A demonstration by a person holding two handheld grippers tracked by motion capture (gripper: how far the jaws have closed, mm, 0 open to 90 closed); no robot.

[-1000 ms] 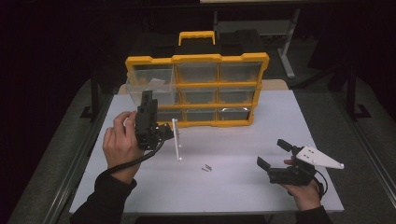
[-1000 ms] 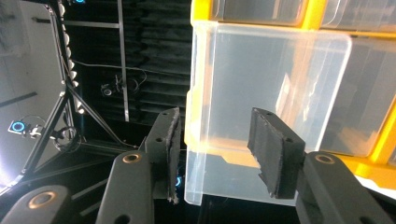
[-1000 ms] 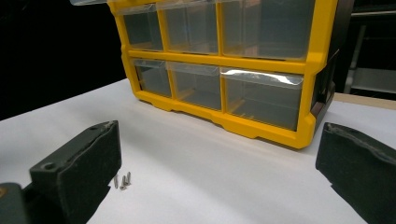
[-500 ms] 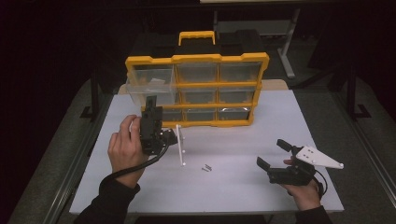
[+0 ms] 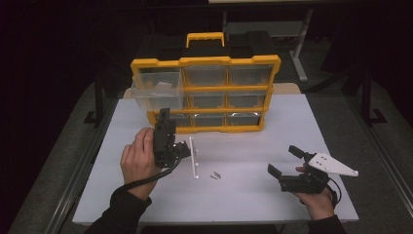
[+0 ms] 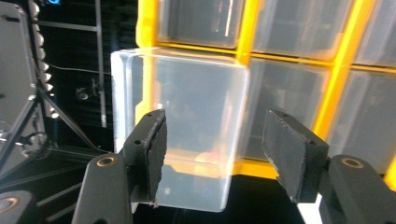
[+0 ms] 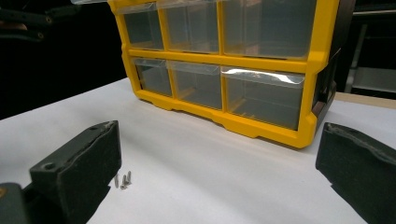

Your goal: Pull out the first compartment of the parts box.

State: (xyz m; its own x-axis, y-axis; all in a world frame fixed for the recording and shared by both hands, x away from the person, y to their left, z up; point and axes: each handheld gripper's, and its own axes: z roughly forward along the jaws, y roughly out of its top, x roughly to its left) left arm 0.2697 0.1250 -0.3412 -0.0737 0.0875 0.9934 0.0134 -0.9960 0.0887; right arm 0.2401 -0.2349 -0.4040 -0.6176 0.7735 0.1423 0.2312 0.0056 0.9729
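Your left gripper [image 5: 168, 141] has just been opening its jaws and holds nothing; the pulled-out top-left drawer [image 5: 157, 90] of the yellow organizer [image 5: 272, 92] juts forward for access. Your right gripper [image 5: 287, 165] rests wide open and empty on the table [image 5: 302, 122], near the loose screws [image 5: 215, 174].

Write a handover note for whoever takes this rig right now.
Left gripper: open; its jaws have just been opening, nothing pressed between them; low in front of the clear plastic top-left drawer.
Right gripper: open, empty, low over the white table at the right.
Yellow nine-drawer organiser: upright at the back.
Done: that drawer is pulled out.
Left, probably: the small metal screws and thin white rod lie loose on the table; stow them, then shut the drawer.
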